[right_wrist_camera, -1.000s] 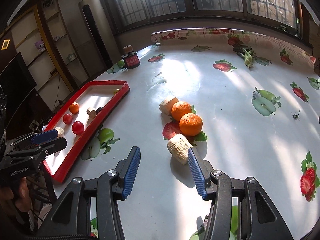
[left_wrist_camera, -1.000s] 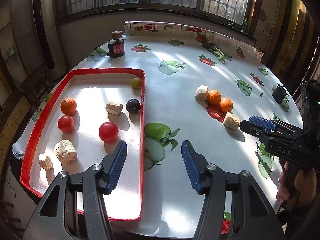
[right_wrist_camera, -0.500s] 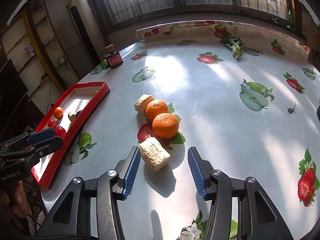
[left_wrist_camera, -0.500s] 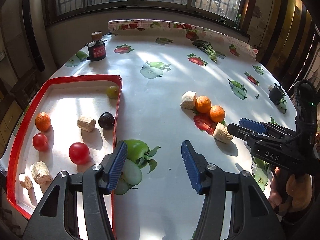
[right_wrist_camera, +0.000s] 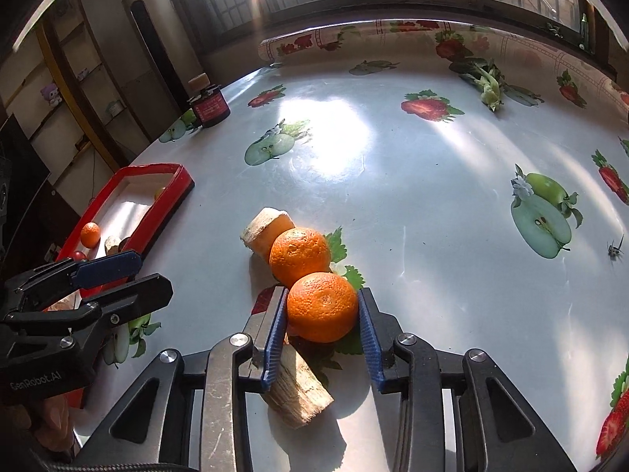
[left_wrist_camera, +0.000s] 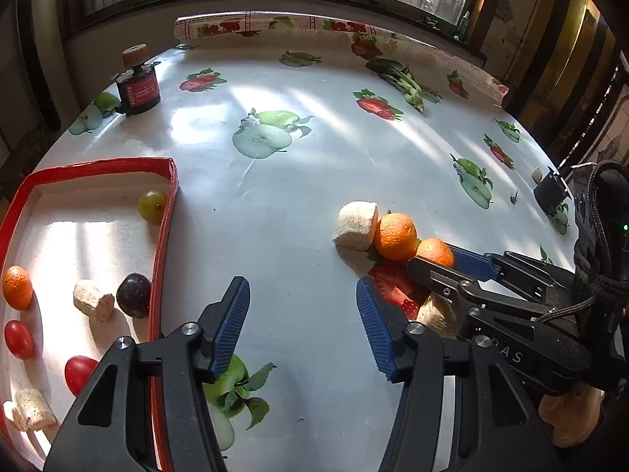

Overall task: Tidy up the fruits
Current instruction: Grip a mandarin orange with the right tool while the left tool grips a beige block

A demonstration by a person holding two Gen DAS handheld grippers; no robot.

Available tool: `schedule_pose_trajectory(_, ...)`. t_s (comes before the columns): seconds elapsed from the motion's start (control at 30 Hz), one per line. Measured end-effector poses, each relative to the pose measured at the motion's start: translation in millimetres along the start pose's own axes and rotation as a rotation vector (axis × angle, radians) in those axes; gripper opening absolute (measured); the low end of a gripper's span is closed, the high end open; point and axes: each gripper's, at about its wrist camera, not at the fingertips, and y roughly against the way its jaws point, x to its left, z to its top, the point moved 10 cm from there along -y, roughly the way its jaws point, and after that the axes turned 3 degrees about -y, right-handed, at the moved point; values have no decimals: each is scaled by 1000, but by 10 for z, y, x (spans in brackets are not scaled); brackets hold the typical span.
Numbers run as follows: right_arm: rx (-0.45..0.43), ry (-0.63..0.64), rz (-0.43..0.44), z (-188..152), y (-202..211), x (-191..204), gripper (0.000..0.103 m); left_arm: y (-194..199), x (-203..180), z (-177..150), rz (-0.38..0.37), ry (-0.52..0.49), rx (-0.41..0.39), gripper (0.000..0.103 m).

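My right gripper is shut on the near orange, which rests on the table; it also shows in the left wrist view. A second orange and a pale cork-like chunk lie just beyond it. Another pale chunk lies under my right gripper's left finger. My left gripper is open and empty above the table, right of the red tray. The tray holds an orange, two red tomatoes, a dark plum, a green grape and pale chunks.
A dark jar with a red label stands at the table's far left. A small black object sits near the right edge. The tablecloth carries printed fruit pictures. Windows run behind the table.
My right gripper moved forward past the near pale chunk and closed on the near orange. My left gripper moved right, away from over the tray, and stayed open.
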Motion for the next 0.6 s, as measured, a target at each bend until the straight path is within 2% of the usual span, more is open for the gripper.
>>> schedule_pose_trajectory(0.23, -68, -60, 8, 71, 271, -186, 35, -389, -183, 145, -10, -48, 49, 55)
schedule_pose_trajectory(0.37, -94, -94, 12, 90, 406, -310, 35, -501, -217, 252, 5, -62, 38, 55)
schedule_pose_trajectory(0.47, -106, -111, 14, 94, 465, -372, 35, -542, -254, 306, 10, -79, 32, 48)
schedule_pose_trajectory(0.5, -108, -114, 13, 98, 478, -388, 35, -546, -275, 310, 10, -89, 31, 40)
schedule_pose_trajectory(0.53, -111, -117, 12, 101, 489, -398, 35, -547, -297, 316, 7, -97, 31, 28)
schedule_pose_trajectory(0.6, -117, -121, 13, 101, 516, -411, 35, -532, -322, 305, 0, -101, 34, 26)
